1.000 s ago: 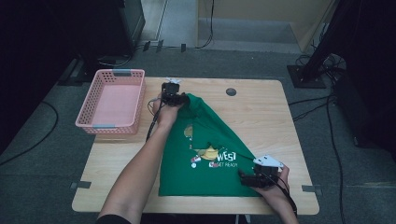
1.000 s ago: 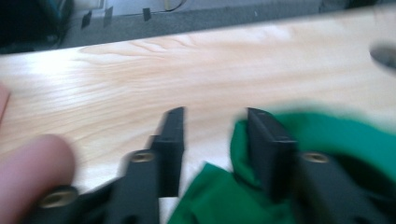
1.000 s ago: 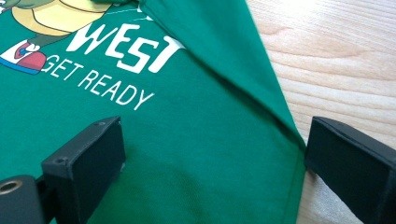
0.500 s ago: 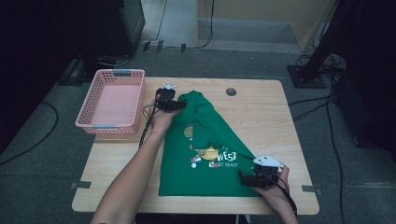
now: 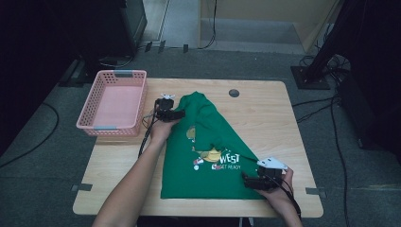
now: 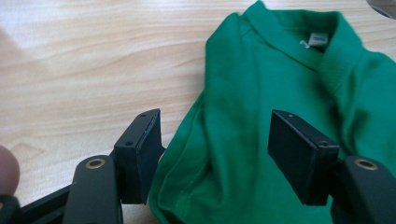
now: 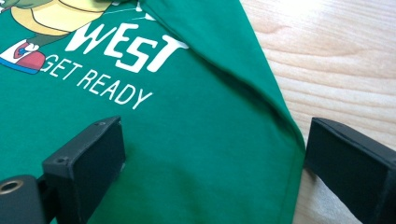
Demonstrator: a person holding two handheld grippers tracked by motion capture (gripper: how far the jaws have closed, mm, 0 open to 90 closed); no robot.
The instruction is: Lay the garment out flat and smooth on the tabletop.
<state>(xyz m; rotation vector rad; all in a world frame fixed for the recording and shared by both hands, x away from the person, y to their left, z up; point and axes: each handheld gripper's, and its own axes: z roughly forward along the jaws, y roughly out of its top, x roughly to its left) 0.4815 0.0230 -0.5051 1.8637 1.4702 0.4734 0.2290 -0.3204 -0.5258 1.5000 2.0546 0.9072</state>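
Left tool withdrew; wooden table.

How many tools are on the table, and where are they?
2. The left tool is at the shirt's far left edge, beside the basket. The right tool is at the shirt's near right corner.

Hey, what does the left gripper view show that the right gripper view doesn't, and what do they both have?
The left gripper view alone shows the collar of the green T-shirt with its small white neck label, and a folded side edge of the cloth between its open jaws. The right gripper view alone shows the white print WEST GET READY, part of a cartoon figure, and the shirt's hem corner between its open jaws. Both share the same green shirt lying on the light wooden table, framed by two spread black jaws.
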